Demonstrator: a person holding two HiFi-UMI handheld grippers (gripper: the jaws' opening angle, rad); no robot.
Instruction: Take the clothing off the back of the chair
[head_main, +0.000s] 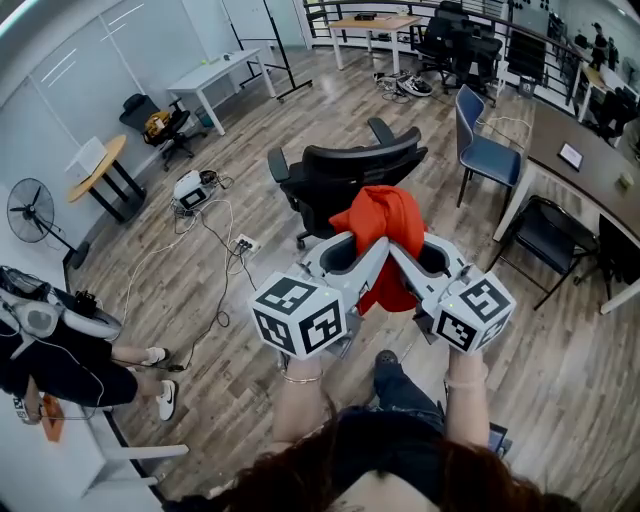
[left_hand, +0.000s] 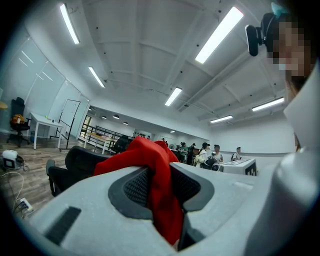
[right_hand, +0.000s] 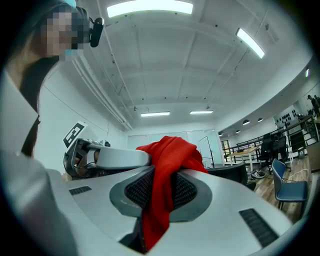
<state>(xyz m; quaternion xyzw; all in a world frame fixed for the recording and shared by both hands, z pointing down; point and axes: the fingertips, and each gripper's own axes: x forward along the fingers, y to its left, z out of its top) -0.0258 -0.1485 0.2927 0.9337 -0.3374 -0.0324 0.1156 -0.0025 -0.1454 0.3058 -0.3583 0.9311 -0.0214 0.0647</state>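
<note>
Open office, wood floor: left gripper (head_main: 368, 256) and right gripper (head_main: 405, 258) are both clamping their jaws on the red clothing (head_main: 385, 232), holding it just this side of the black chair (head_main: 350, 170), seemingly clear of its back, so only carrying away is remaining.

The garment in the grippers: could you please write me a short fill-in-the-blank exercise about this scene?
1. The garment pinched between the jaws is ____ in colour.
2. The number of grippers shut on it is ____: the left gripper and the right gripper.
3. The office chair behind it is ____ in colour.
Missing words: red; two; black.
</note>
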